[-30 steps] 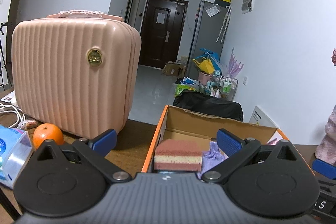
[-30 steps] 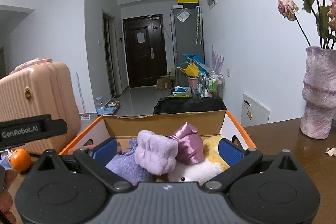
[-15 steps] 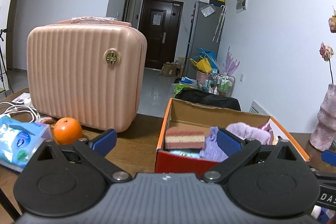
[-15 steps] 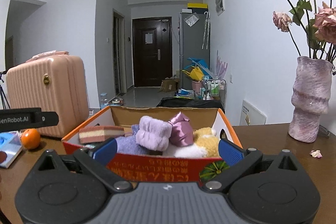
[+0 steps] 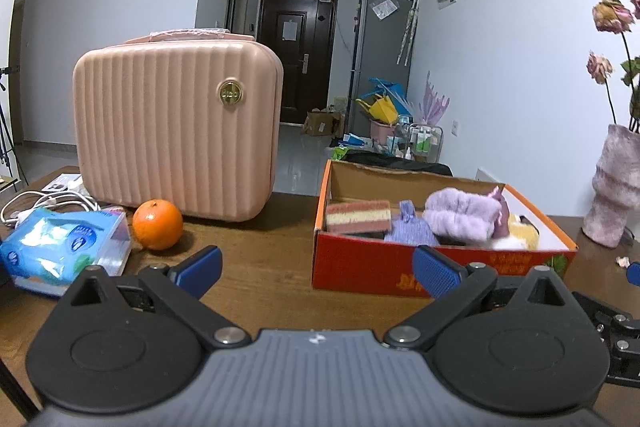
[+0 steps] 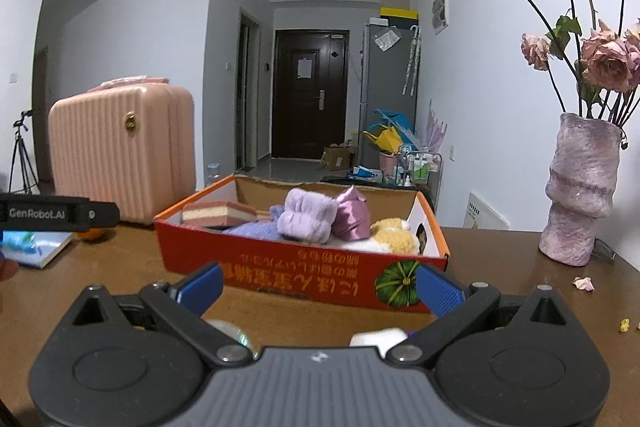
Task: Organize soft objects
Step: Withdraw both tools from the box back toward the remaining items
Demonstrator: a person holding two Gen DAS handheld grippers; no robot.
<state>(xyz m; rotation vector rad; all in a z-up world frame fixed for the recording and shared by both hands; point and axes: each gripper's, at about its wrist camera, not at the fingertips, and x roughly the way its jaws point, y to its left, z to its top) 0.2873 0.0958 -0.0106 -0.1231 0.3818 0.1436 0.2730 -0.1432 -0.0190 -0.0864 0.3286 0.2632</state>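
One cardboard box (image 6: 304, 269) at mid-desk holds one sponge (image 5: 358, 216) and several soft toys; two grippers, left (image 5: 316, 269) and right (image 6: 318, 285), spread empty, just before it.

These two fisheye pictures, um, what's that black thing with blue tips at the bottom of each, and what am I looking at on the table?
Those are two handheld grippers, one in each of a person's hands, each carrying a camera that looks along its two fingers. One picture is from the left gripper, the other from the right gripper. Both are open and hold nothing.

On the wooden table stands an orange cardboard box filled with soft things: a striped sponge, a fluffy lilac piece, a shiny purple cloth, a yellow plush toy. Left of it are a pink hard case, an orange and a tissue pack. A vase of dried roses stands on the right.
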